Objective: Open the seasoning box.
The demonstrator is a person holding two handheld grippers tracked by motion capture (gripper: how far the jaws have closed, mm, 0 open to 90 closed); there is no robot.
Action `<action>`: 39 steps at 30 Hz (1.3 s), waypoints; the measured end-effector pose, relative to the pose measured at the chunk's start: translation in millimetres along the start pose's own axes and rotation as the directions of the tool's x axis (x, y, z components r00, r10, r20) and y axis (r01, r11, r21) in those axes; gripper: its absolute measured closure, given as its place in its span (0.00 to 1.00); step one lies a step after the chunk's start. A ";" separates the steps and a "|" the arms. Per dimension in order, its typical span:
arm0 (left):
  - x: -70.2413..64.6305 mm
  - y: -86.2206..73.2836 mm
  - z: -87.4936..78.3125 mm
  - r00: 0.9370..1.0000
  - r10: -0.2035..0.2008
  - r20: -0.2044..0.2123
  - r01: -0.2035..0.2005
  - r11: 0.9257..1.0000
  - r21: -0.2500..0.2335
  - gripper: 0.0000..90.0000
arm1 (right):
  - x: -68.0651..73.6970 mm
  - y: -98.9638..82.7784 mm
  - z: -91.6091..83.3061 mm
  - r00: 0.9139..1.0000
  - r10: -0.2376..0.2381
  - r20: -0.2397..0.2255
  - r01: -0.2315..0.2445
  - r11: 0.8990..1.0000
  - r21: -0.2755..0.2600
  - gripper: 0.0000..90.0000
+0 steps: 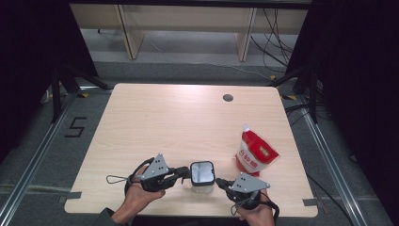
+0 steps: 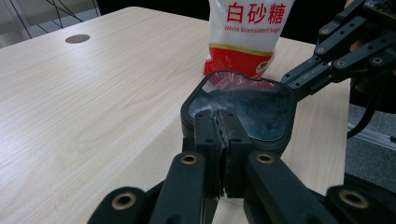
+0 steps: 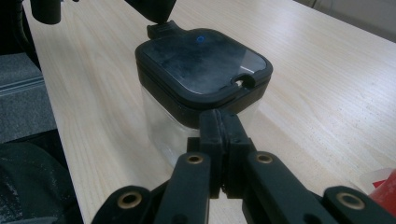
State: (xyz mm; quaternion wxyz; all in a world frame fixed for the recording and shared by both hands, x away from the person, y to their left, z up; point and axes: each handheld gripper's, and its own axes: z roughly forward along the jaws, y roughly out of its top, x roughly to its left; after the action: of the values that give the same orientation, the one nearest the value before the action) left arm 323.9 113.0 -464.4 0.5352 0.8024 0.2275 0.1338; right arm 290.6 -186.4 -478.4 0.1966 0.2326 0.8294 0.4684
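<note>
One small clear square container with a black lid [image 1: 202, 175] stands on the light wooden counter [image 1: 188, 122], near its front edge, between the two hands. Its lower part is mostly hidden in the left gripper view, and what is inside cannot be made out, because the walls look cloudy.

There are two grippers. The left hand-held gripper [image 1: 184, 173] has its jaws closed together at the left rim of the lid; in the left gripper view [image 2: 223, 135] the tips meet at the rim, but it is hard to tell if they pinch a small tab or only touch the edge. The right hand-held gripper [image 1: 219, 181] also has its jaws pressed together, at the right side of the container; in the right gripper view [image 3: 223, 128] the tips lie against the lid's edge, just beside a small notch, and whether anything is held between them is not clear.

One red and white pouch of white granulated sugar [image 1: 254, 154] stands near the container, on its right and a little farther back. In the left gripper view its top is cut off, and in the right gripper view only a red corner appears.

One round dark hole [image 1: 228, 98] sits near the far edge of the counter.
</note>
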 end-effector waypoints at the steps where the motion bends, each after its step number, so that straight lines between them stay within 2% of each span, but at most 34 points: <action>1: -0.2 -0.6 -0.1 1.000 -0.011 0.000 0.011 1.000 -0.002 0.97 | 0.1 0.1 -0.1 1.000 0.001 0.000 -0.001 1.000 -0.001 1.00; 5: 0.8 -1.4 0.0 1.000 -0.008 0.005 0.008 1.000 -0.010 0.96 | -0.3 0.4 -0.7 1.000 -0.003 0.003 0.003 1.000 0.002 1.00; 6: -0.3 -2.5 0.4 1.000 -0.012 -0.001 0.012 1.000 -0.025 0.97 | -0.3 0.3 -0.5 1.000 0.002 0.002 -0.002 1.000 -0.001 1.00; 7: 1.2 -2.5 -0.2 1.000 0.010 0.004 -0.010 1.000 -0.019 0.97 | -0.1 0.2 -0.4 1.000 0.002 0.003 -0.002 1.000 -0.002 1.00; 8: -0.7 -3.4 0.4 1.000 -0.021 -0.001 0.021 0.999 -0.030 0.97 | 0.0 0.2 -0.1 1.000 0.003 -0.005 -0.003 1.000 -0.006 1.00; 15: -1.2 -5.0 -0.5 1.000 -0.022 -0.007 0.022 0.999 -0.034 0.97 | 0.3 0.7 -0.1 1.000 -0.008 0.003 0.008 1.000 0.001 1.00; 20: -1.1 -5.4 -0.8 1.000 -0.020 -0.007 0.020 0.999 -0.033 0.98 | 0.3 1.6 -0.6 1.000 0.005 0.008 -0.005 1.000 -0.002 1.00; 21: -0.1 -5.2 -0.7 1.000 -0.007 -0.002 0.007 0.999 -0.033 0.98 | -0.1 1.9 -0.2 1.000 0.000 0.005 0.001 1.000 -0.005 1.00; 22: -1.6 -5.7 -0.8 1.000 -0.021 -0.010 0.021 0.999 -0.034 0.98 | -0.3 2.3 0.0 1.000 0.000 0.006 0.000 1.000 -0.008 1.00; 25: -0.4 -5.3 -0.8 1.000 -0.010 -0.003 0.010 0.999 -0.031 0.98 | -0.3 3.6 -0.4 1.000 0.001 0.011 -0.001 1.000 -0.011 1.00; 26: -0.7 -6.0 -0.2 0.999 -0.035 0.002 0.035 0.999 -0.038 0.98 | -0.1 4.2 -0.5 1.000 0.001 0.018 0.000 1.000 -0.015 1.00; 28: -1.2 -6.0 -1.3 1.000 -0.026 -0.009 0.025 0.999 -0.029 0.98 | 1.1 6.0 1.5 1.000 0.001 0.004 -0.001 1.000 -0.026 1.00; 29: -0.6 -5.8 -1.3 1.000 -0.016 -0.006 0.015 0.999 -0.028 0.98 | 1.0 6.7 1.3 1.000 -0.010 0.016 0.010 1.000 -0.026 1.00; 30: -0.8 -6.2 -0.5 1.000 -0.031 0.000 0.031 0.999 -0.036 0.98 | 1.6 7.6 0.7 1.000 0.005 0.020 -0.005 1.000 -0.028 1.00; 31: -0.9 -6.4 -0.5 0.999 -0.036 0.001 0.036 0.999 -0.035 0.98 | 1.1 8.5 1.6 1.000 -0.005 0.011 0.005 0.999 -0.041 1.00; 34: -1.3 -6.3 -1.5 0.999 -0.031 -0.011 0.031 0.999 -0.026 0.98 | 1.6 10.8 0.5 1.000 0.000 0.020 0.001 0.999 -0.039 1.00; 36: -0.4 -6.2 -0.9 1.000 -0.027 -0.001 0.027 0.999 -0.031 0.97 | 1.9 11.6 1.3 1.000 -0.004 0.019 0.005 0.999 -0.051 1.00; 39: 0.5 -6.0 -1.4 0.999 -0.040 0.002 0.040 0.999 -0.031 0.92 | 2.1 15.6 -0.8 1.000 -0.018 0.018 0.018 0.998 -0.052 1.00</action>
State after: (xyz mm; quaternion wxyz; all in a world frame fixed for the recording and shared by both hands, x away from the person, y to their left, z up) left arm 322.3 116.4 -469.4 0.5502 0.7896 0.2408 0.1259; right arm 291.5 -178.7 -464.7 0.2139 0.2239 0.8173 0.4859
